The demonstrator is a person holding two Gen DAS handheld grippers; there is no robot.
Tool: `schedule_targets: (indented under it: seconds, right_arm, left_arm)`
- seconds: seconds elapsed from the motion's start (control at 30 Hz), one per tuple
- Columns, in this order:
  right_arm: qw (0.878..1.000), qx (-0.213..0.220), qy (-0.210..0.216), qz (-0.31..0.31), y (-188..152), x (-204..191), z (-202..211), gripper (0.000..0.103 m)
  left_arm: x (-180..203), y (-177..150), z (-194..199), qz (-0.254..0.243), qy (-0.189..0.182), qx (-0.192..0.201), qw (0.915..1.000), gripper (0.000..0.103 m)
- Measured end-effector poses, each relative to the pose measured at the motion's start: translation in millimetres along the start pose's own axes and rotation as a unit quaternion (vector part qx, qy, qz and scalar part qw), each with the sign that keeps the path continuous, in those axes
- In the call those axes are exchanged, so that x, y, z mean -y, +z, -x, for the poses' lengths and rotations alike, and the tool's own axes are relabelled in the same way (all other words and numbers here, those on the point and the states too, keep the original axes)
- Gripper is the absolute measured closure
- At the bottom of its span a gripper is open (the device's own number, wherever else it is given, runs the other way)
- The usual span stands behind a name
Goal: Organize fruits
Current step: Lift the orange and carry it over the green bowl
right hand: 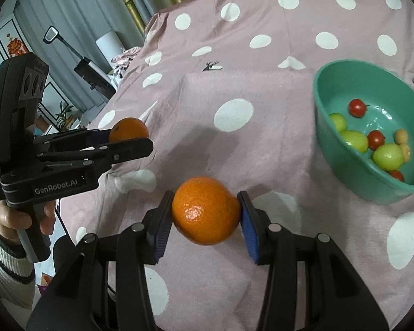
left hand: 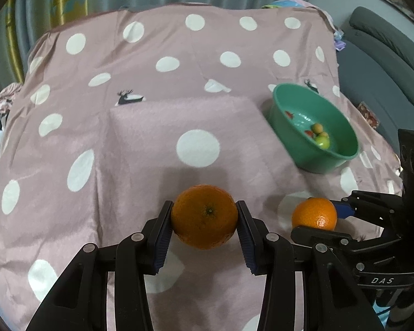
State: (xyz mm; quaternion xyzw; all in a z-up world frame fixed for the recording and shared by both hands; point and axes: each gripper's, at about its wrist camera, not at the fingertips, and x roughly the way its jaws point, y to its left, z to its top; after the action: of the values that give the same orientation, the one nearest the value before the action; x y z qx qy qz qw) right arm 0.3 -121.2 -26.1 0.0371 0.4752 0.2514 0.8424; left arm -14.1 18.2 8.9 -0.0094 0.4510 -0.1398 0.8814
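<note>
Both hands are loaded: the left gripper (left hand: 204,215) has its fingers clamped on an orange (left hand: 204,216) at the lower centre of its view, and the right gripper (right hand: 206,212) squeezes a second orange (right hand: 206,210) the same way. Both hang above the pink polka-dot cloth (left hand: 151,143). The green bowl (right hand: 342,140) of small fruits (right hand: 387,155) sits at right.

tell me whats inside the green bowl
The green bowl holds red cherry tomatoes, yellow-green fruits and small tan ones. Its near wall hides part of the bottom.
</note>
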Motion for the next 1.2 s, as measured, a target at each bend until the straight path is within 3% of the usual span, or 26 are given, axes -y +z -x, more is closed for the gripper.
schedule_targets:
  seconds: [0.3,0.73,1.2]
  right_arm:
    - [0.999,0.040,-0.018,-0.023,5,27,27,0.057]
    - [0.988,0.107,-0.079,-0.080,16,99,76,0.057]
    - [0.981,0.118,-0.111,-0.109,18,151,86,0.057]
  left_arm:
    - [37,25,-6,-0.033,-0.016,0.012,0.9992,0.058]
    - [115,73,-34,-0.100,-0.060,0.028,0.9927,0.058]
    - [168,100,-78,-0.149,-0.075,0.009,0.9860,0.058]
